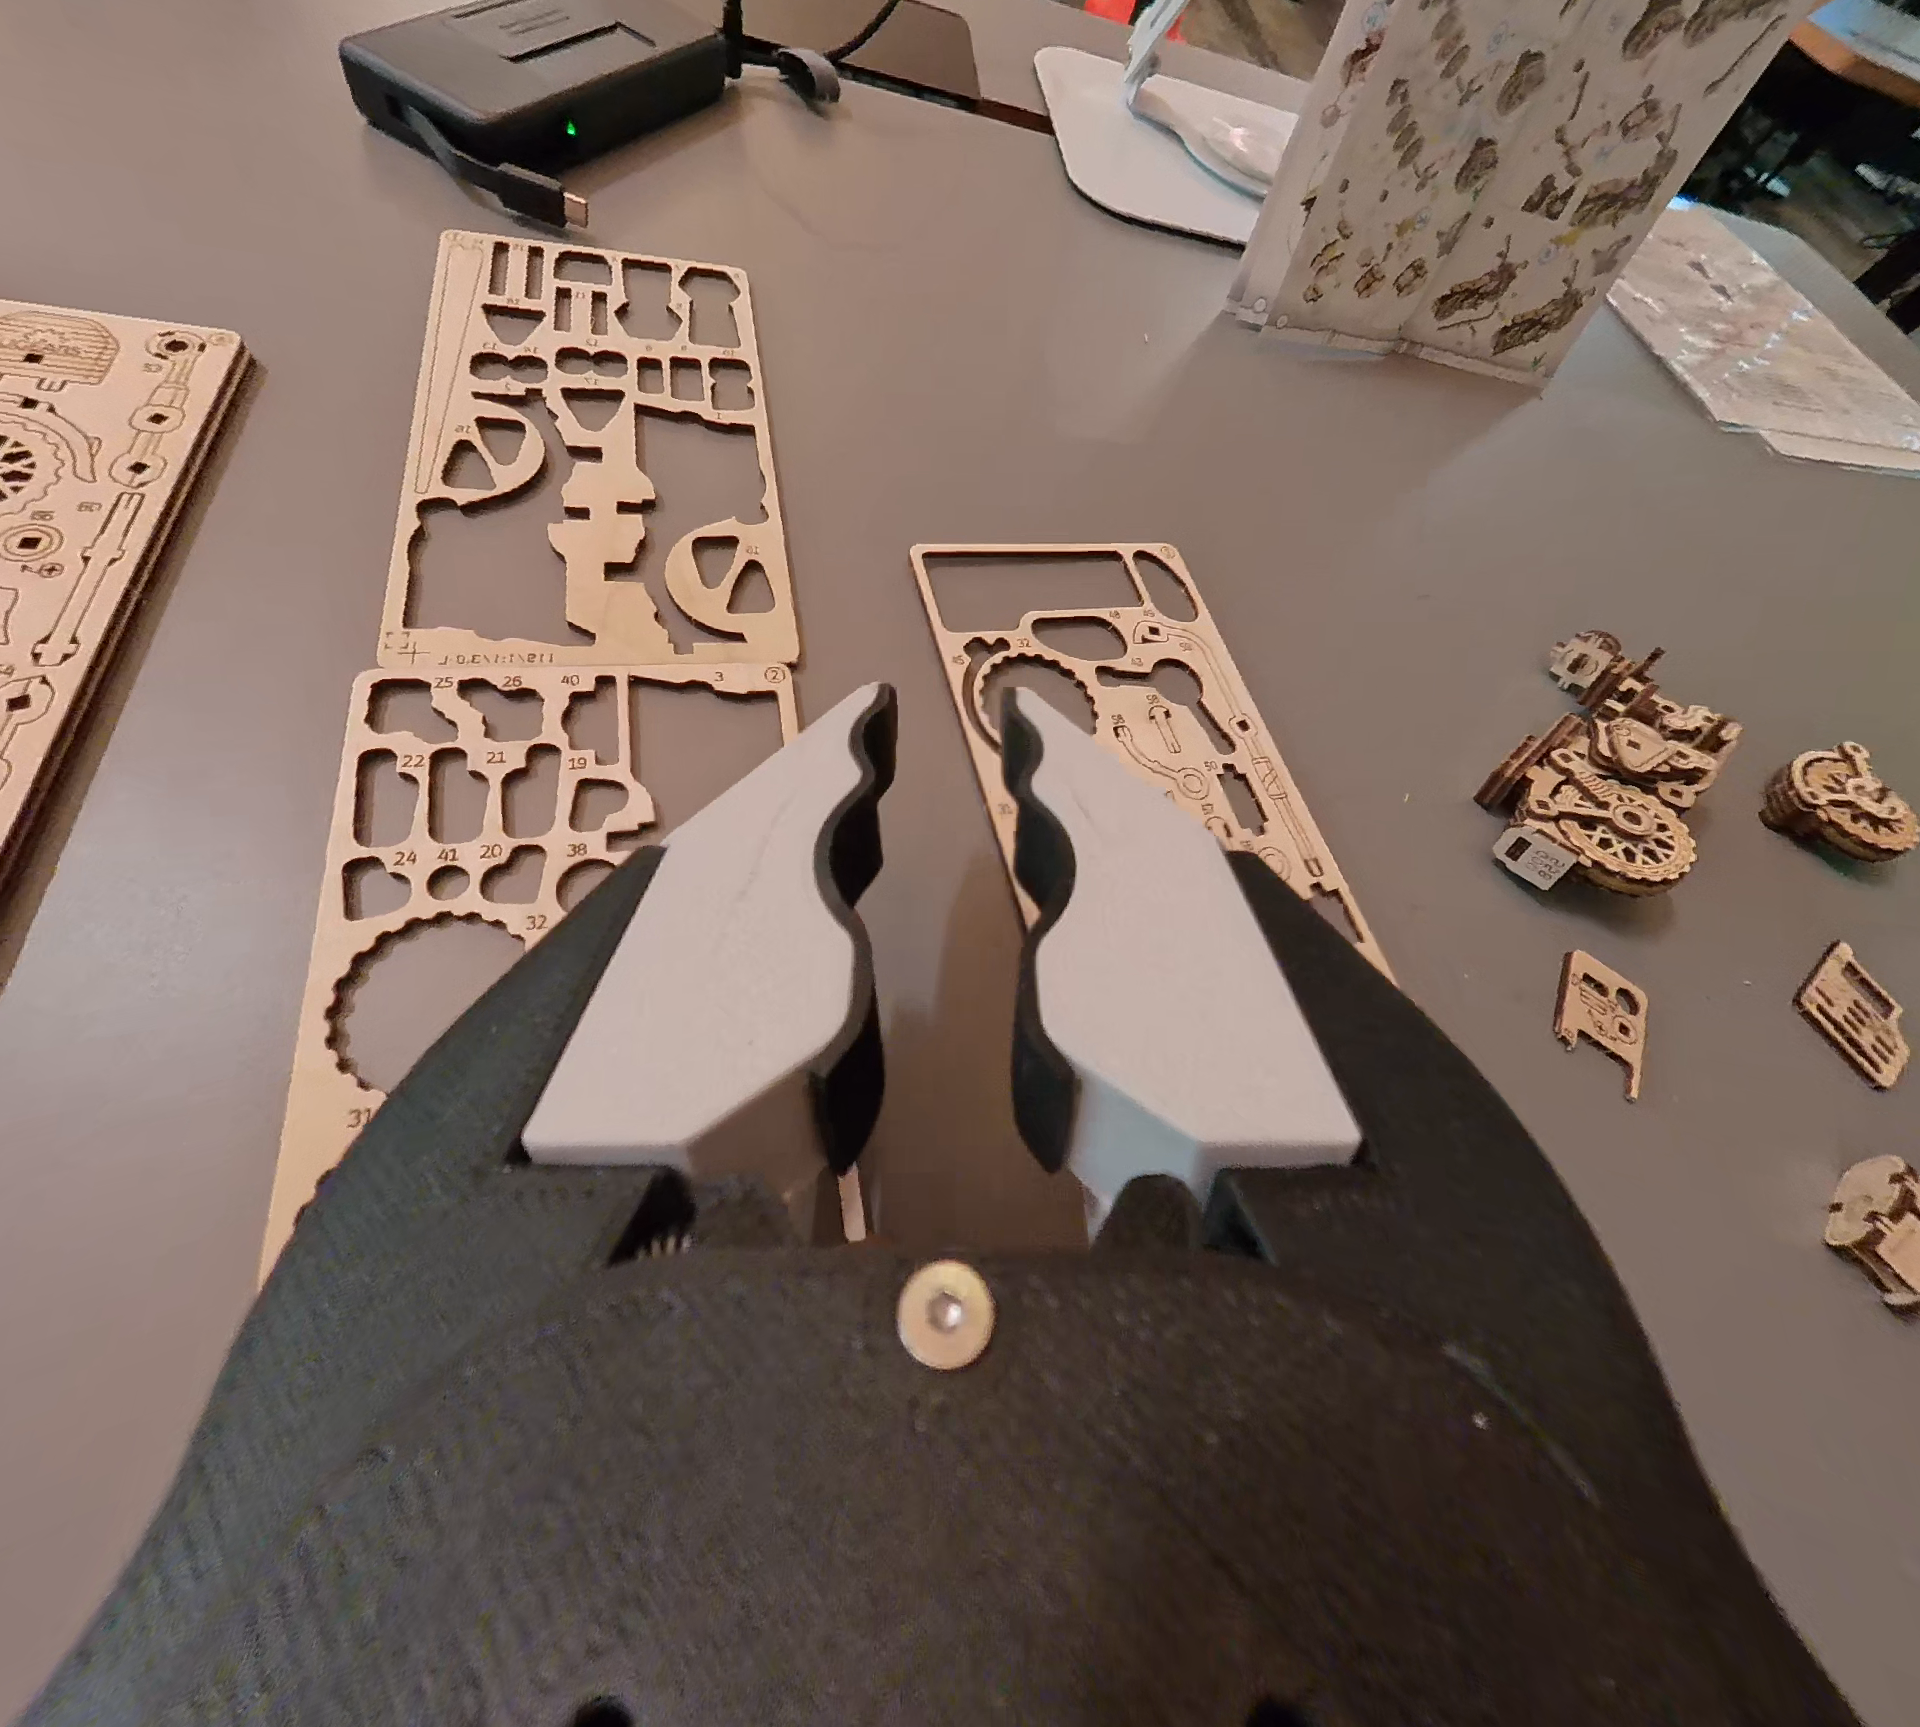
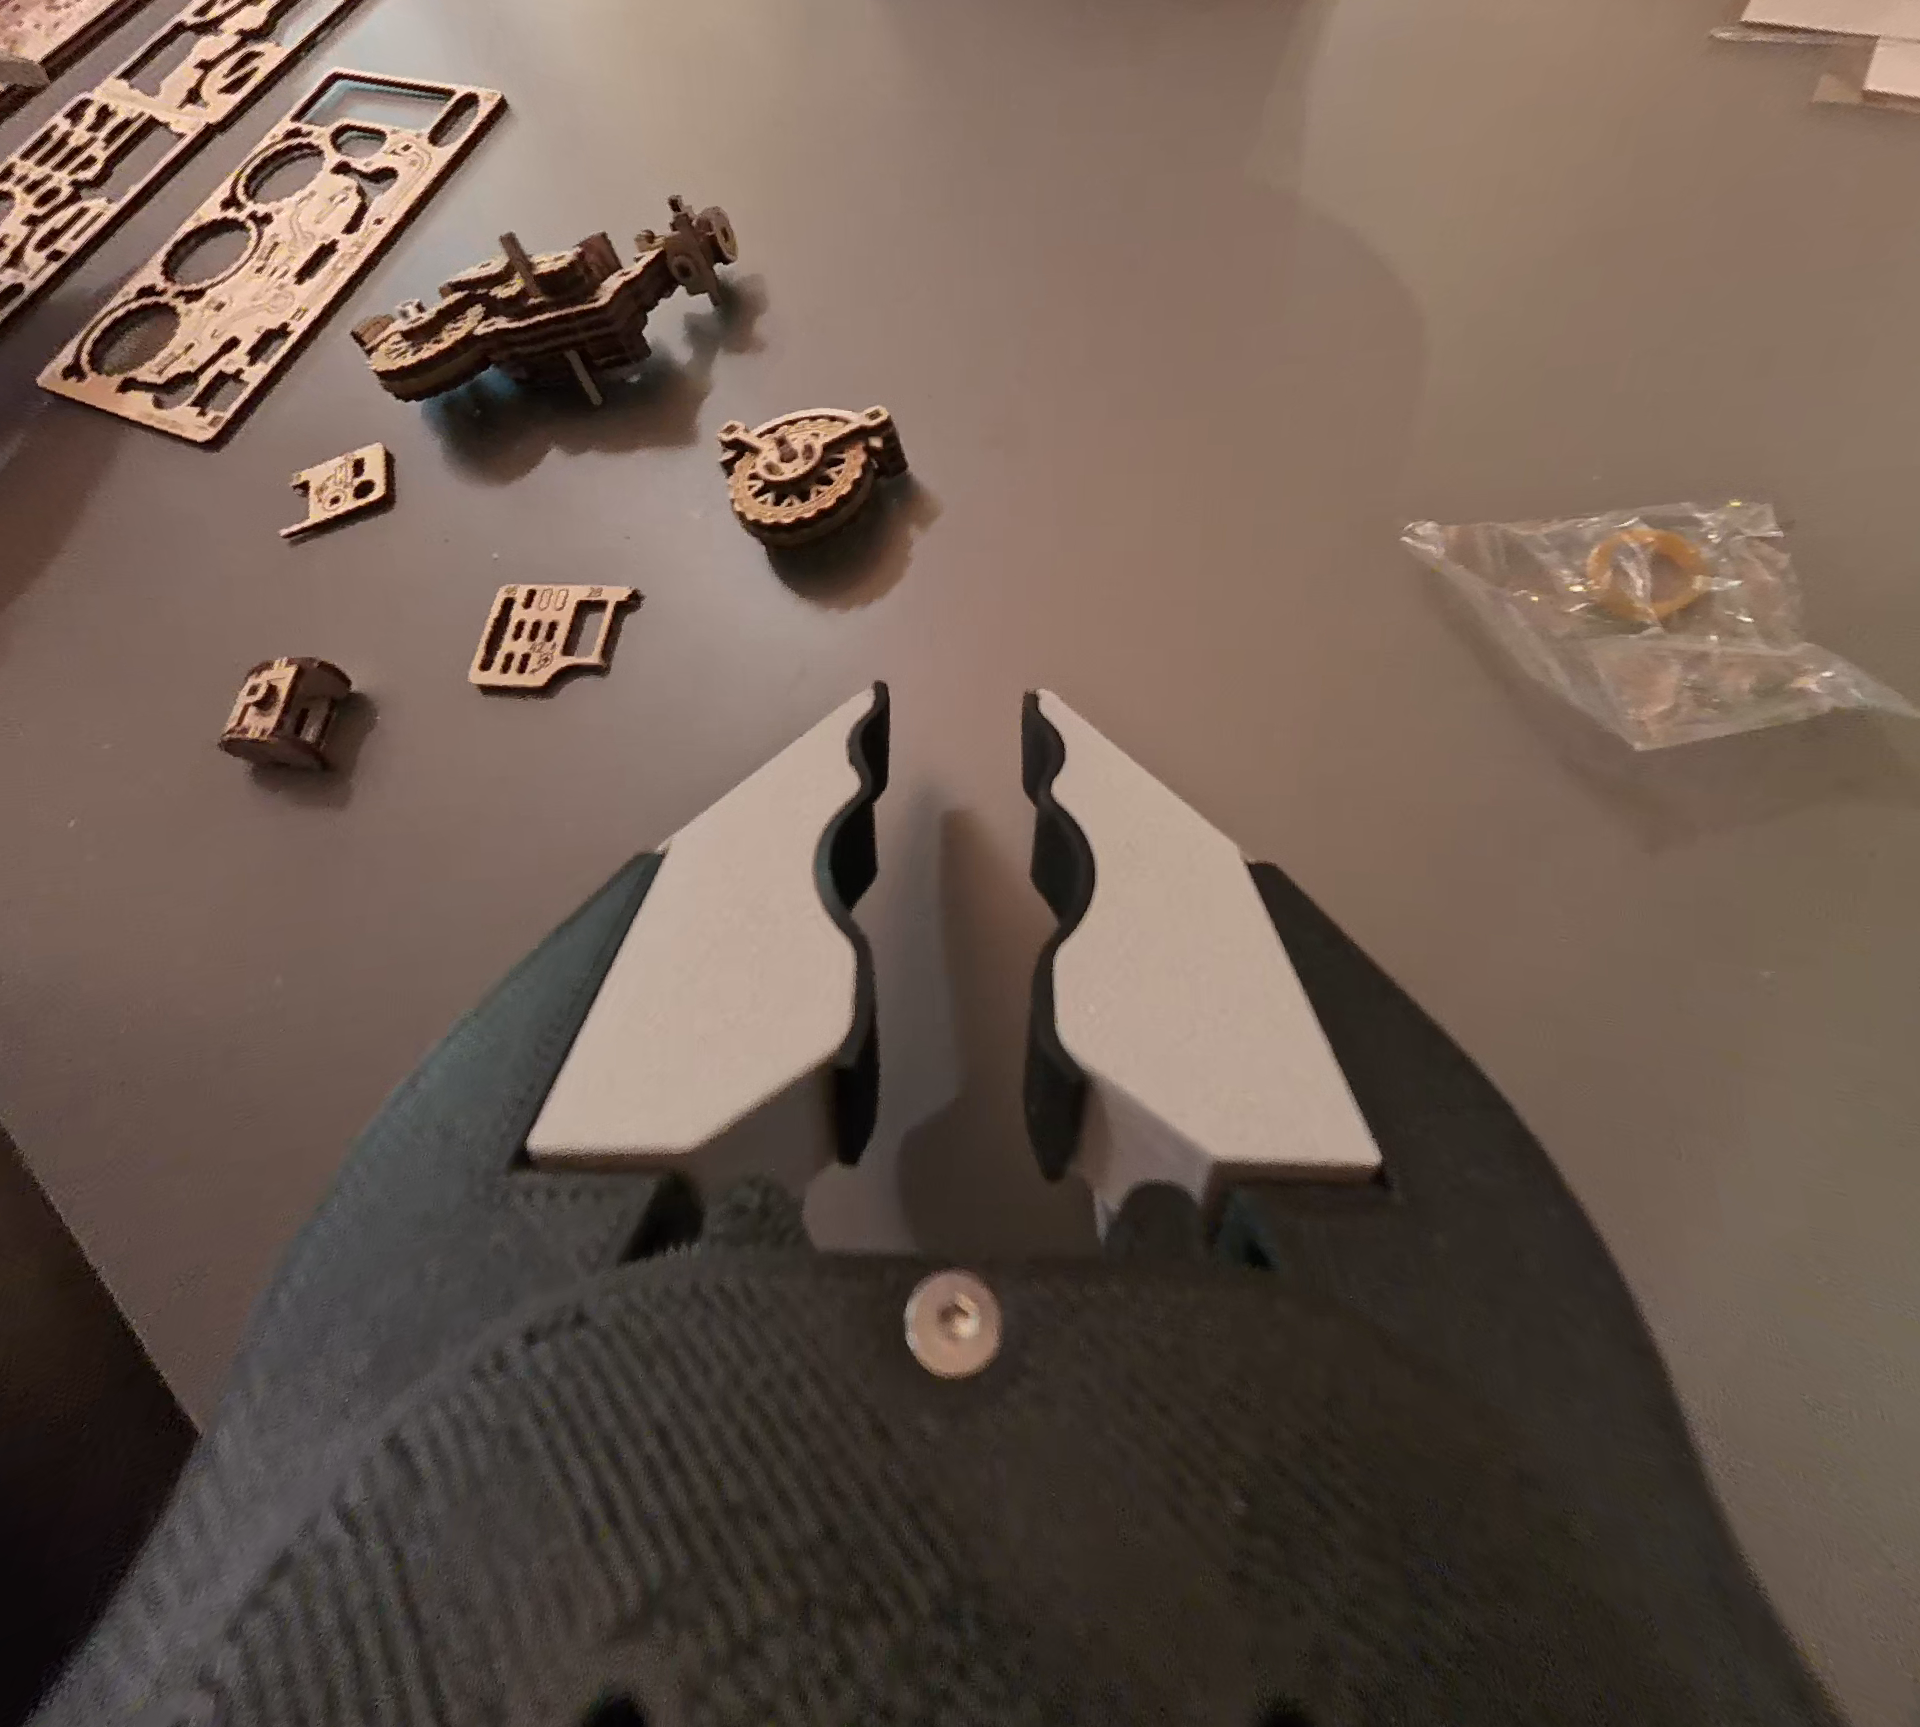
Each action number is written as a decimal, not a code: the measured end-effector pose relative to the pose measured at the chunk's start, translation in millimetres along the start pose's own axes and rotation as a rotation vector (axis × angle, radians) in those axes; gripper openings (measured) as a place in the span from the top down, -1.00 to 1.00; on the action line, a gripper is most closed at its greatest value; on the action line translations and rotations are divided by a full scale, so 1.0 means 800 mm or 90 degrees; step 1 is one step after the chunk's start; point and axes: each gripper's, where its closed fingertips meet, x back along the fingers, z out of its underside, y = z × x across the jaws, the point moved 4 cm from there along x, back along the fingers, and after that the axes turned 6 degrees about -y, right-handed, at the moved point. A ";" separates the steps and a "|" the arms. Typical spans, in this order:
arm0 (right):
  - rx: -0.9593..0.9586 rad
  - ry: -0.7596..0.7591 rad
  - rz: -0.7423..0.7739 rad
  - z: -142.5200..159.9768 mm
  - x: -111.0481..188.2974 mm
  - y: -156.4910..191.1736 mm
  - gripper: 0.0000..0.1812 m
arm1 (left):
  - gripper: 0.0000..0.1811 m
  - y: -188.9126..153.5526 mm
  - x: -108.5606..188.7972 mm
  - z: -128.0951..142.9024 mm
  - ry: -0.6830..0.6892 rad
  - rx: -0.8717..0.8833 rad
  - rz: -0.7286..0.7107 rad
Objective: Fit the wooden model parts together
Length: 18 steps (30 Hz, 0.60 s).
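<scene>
Hovering empty with jaws parted, the left gripper (image 1: 948,711) and right gripper (image 2: 954,709) (neither touching wood) should first pinch the brown layered wooden chassis (image 2: 540,316) mid-desk, steadying it

I see a black box (image 1: 535,67) with a green light and cables on the grey counter (image 1: 1039,389), and a clear plastic bag (image 2: 1652,617) lying apart.

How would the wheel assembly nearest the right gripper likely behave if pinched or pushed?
The wheel assembly lies flat on its side, so it would probably slide rather than roll. Its thin cut-out spokes look fragile; a hard pinch might crack them. Being small, layered wood, it is likely light.
</scene>
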 end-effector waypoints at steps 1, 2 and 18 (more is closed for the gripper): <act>0.005 -0.001 -0.002 0.001 0.001 0.002 0.74 | 0.79 -0.001 0.001 -0.001 -0.004 0.002 0.004; 0.010 -0.002 -0.004 0.001 0.003 0.003 0.74 | 0.78 -0.001 0.003 -0.002 -0.007 0.001 0.005; 0.123 -0.026 -0.121 -0.033 -0.047 0.058 0.77 | 0.36 0.096 0.118 -0.017 -0.103 0.037 -0.240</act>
